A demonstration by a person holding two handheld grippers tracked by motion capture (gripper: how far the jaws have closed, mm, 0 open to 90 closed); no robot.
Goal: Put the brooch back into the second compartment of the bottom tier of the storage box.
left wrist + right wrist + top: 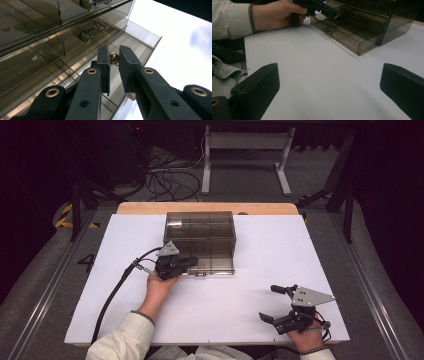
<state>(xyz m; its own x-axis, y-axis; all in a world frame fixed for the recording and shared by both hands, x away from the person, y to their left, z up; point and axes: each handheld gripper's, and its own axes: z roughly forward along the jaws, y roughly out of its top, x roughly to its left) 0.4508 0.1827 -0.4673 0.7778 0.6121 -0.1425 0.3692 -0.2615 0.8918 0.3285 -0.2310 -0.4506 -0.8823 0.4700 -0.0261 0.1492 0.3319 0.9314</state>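
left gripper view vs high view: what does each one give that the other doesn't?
Left gripper view: a small coppery round piece at the tips of the left gripper's fingers, which stand nearly together; whether it is gripped is unclear. High view: the right gripper, open, near the table's front edge, and floor cables beyond. Both: the left gripper at the smoky clear drawer box, and the white sheet.

I see: grey floor point(35, 285); white table frame point(245, 142) at back; tangled cables point(170, 177); yellow-black tape point(64, 215); dark surroundings.
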